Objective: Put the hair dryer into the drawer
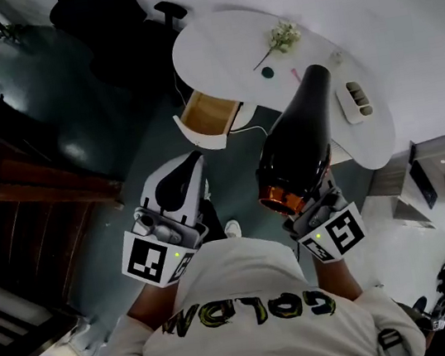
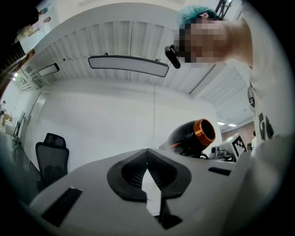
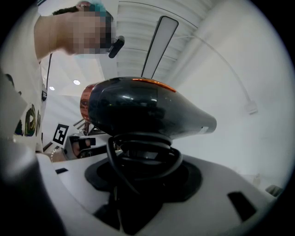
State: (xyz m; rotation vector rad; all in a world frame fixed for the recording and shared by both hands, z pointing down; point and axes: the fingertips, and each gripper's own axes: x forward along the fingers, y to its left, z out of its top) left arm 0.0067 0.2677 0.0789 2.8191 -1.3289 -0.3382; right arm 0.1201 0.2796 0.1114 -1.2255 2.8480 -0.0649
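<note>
Furniture [image 1: 29, 174] of dark wood is seen at the far left of the head view, and a black chair [image 1: 126, 16] is set on the dark floor beyond it. The left gripper [image 1: 195, 160] is held out level in front of the person's white shirt [image 1: 252, 311]. In the left gripper view its jaws are brought together at the tips, and nothing is caught between them.

Ahead of that gripper, a drawer [image 1: 209, 116] is pulled out from under a white table [image 1: 217, 40], so that its pale wood inside is shown. A sprig of flowers [image 1: 284, 36] is laid on the table top, with a small dark round thing [image 1: 267, 72] just beside its stem. A white oblong piece with dark slots [image 1: 355, 100] is placed nearer the table's right edge; what it is cannot be told.

To the right of the drawer, and clear of it, the hair dryer [image 1: 297, 148] is carried in the air by the right gripper [image 3: 143, 170]. The dryer is black, with an orange ring at the end turned toward the person, and its narrow nozzle is pointed toward the table. In the right gripper view the jaws are closed on the dryer's handle, around which a black cord [image 3: 143, 154] is wound in loops. The dryer's body is borne above the jaws, lying crosswise to them.
</note>
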